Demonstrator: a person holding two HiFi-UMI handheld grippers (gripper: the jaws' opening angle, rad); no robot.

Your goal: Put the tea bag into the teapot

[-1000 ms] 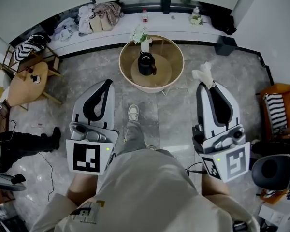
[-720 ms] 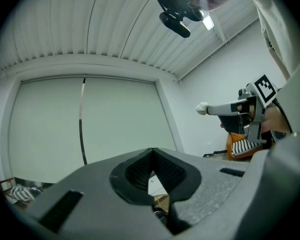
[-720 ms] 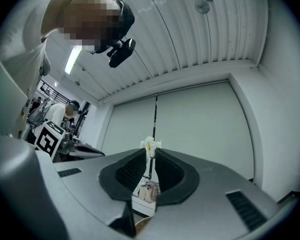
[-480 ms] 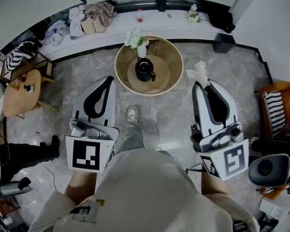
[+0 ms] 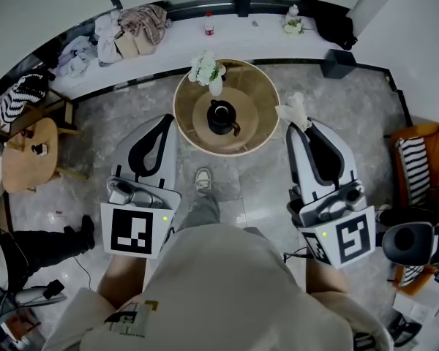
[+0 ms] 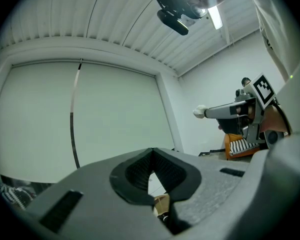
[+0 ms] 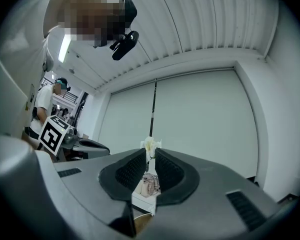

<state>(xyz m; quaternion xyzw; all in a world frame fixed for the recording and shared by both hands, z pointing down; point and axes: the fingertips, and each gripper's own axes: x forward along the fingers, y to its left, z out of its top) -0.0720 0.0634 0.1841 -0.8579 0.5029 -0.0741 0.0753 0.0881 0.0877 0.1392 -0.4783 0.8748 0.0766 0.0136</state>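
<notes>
A black teapot (image 5: 222, 117) stands on a round wooden tray on the round table (image 5: 262, 86), with a white flower vase (image 5: 207, 70) behind it. My right gripper (image 5: 301, 125) is shut on a white tea bag (image 5: 293, 110), level with the table's right rim. In the right gripper view the tea bag (image 7: 149, 145) sticks out past the closed tips of the right gripper (image 7: 149, 153). My left gripper (image 5: 164, 123) is shut and empty beside the table's left rim. In the left gripper view the left gripper (image 6: 151, 153) has its tips touching, and the tea bag (image 6: 200, 112) shows at the right.
A small wooden side table (image 5: 28, 156) stands at the left. A long white ledge (image 5: 241, 39) at the back carries clothes (image 5: 135, 24) and a bottle (image 5: 208, 25). An orange chair (image 5: 421, 159) and a black bin (image 5: 342, 66) are at the right. The person's shoe (image 5: 203, 179) is before the table.
The person has stepped toward the round table, so it lies nearer to both grippers. The right gripper still holds the tea bag and the left stays shut.
</notes>
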